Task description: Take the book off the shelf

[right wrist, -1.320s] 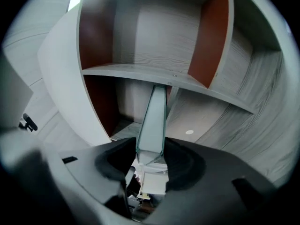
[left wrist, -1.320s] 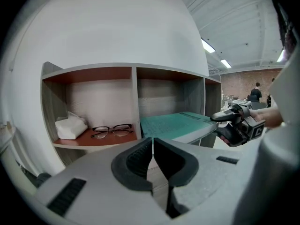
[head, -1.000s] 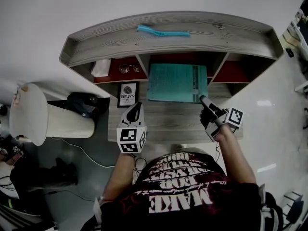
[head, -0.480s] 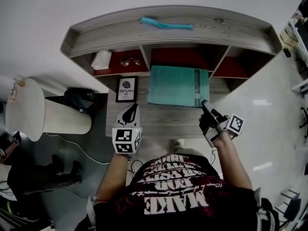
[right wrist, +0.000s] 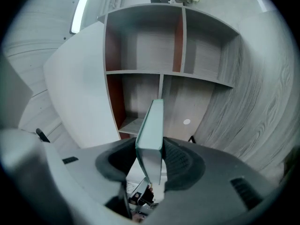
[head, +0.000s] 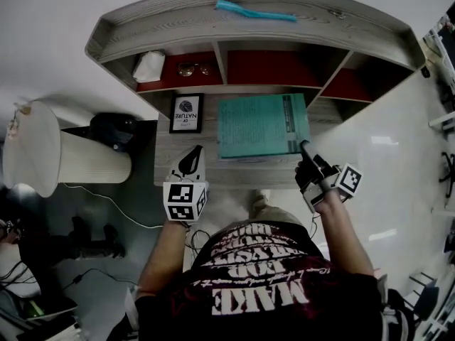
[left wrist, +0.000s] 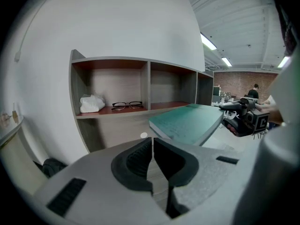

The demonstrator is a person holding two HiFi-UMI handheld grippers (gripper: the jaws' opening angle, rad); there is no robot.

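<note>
Bright, even indoor light; ceiling strip lights (left wrist: 209, 41) show in the left gripper view, one light tube (right wrist: 80, 6) in the right gripper view; head view crisp, with pale glare patches on the glossy floor (head: 382, 141) at right; soft shadow inside the compartments of the shelf (head: 249, 20); heavy fisheye bending in all views, straight boards bowed; black vignette in the corners of both gripper views; grey foreground there soft, out of focus; book (right wrist: 152, 125) edge fairly sharp; far room hazy.
</note>
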